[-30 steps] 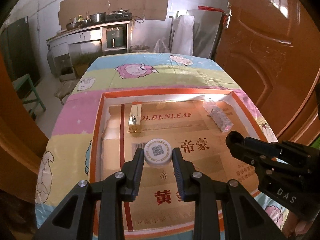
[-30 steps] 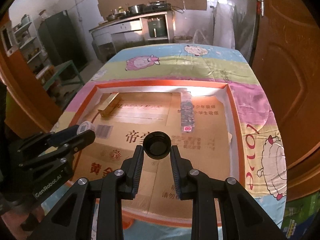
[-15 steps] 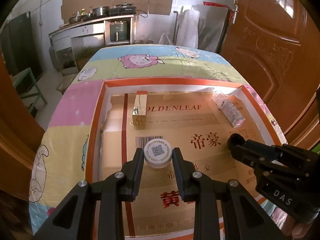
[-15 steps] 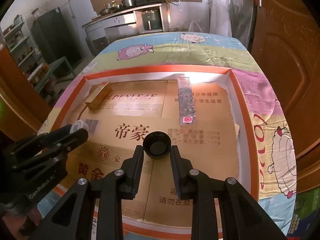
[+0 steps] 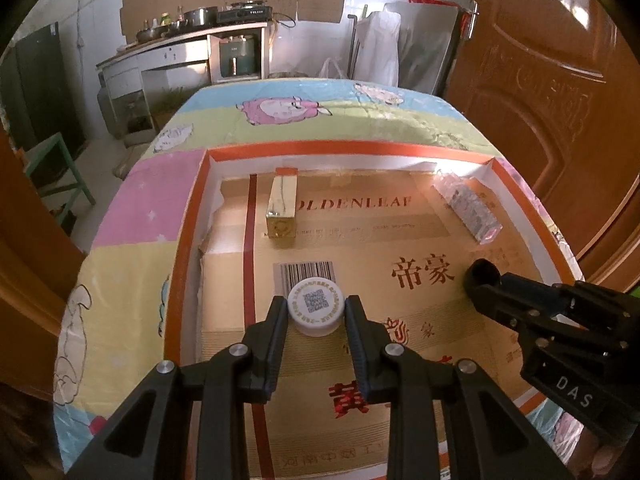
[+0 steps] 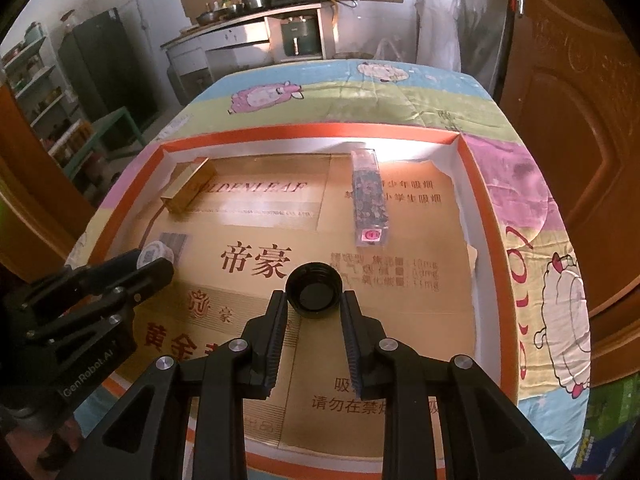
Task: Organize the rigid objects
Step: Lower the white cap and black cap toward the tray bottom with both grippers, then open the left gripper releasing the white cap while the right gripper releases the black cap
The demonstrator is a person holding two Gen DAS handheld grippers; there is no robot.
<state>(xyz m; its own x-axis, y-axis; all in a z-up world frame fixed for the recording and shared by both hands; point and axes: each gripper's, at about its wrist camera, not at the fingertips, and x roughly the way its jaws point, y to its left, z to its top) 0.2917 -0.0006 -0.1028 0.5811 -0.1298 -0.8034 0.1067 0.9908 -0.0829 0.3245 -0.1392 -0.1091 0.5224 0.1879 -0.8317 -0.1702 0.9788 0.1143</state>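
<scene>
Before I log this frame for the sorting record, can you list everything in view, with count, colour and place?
white cap: 1, white with a QR label, held above the tray's near left part
black cap: 1, black, open side up, held above the tray's near middle
gold box: 1, gold, lying in the tray's far left
clear patterned box: 1, transparent with dark print, lying in the tray's far right
tray: 1, orange rim, white walls, cardboard-lined floor, on the table
tablecloth: 1, pastel with sheep, covering the table
left tool: 1, black, shut on the white cap
right tool: 1, black, shut on the black cap
</scene>
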